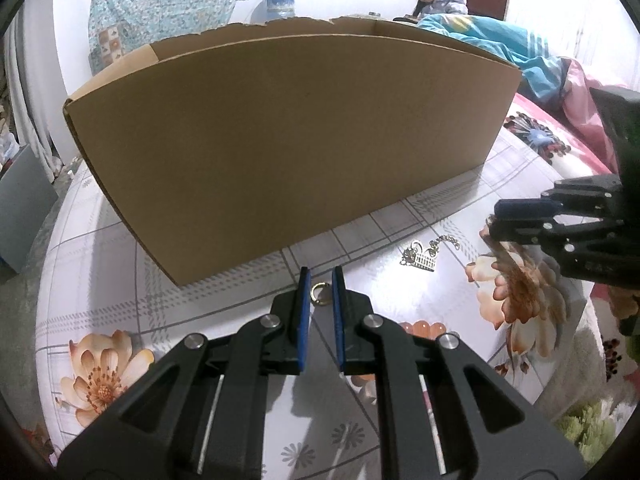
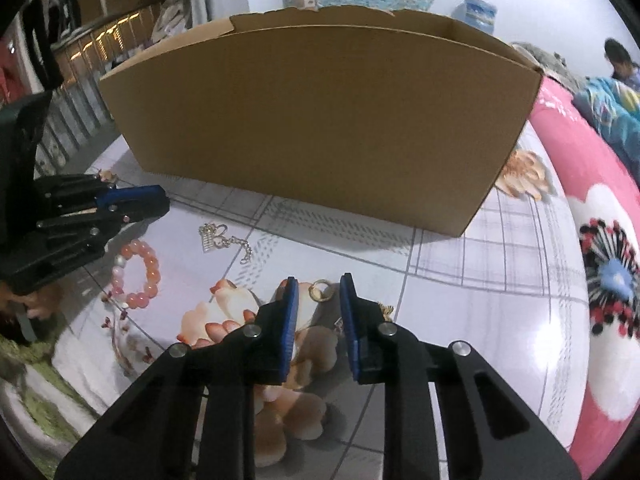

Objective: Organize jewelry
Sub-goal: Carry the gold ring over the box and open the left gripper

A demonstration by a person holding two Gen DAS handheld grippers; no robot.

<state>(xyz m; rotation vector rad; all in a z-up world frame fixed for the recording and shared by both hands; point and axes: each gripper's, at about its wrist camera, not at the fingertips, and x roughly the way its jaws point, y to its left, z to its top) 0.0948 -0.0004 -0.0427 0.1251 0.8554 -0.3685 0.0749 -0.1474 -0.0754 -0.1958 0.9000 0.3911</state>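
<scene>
Tablecloth; ring between fingers

1. the cardboard box stands as a tall wall across the far side of the flowered cloth, blocking any level path forward; its top is open
2. bare cloth lies between the box's near wall and the two grippers, with room to pass sideways
3. the silver chain with a charm and the pink bead bracelet lie on that strip, near the left gripper
4. a small gold ring lies just ahead of the right gripper
5. a pink quilt rises along the right edge, closing that side
</scene>
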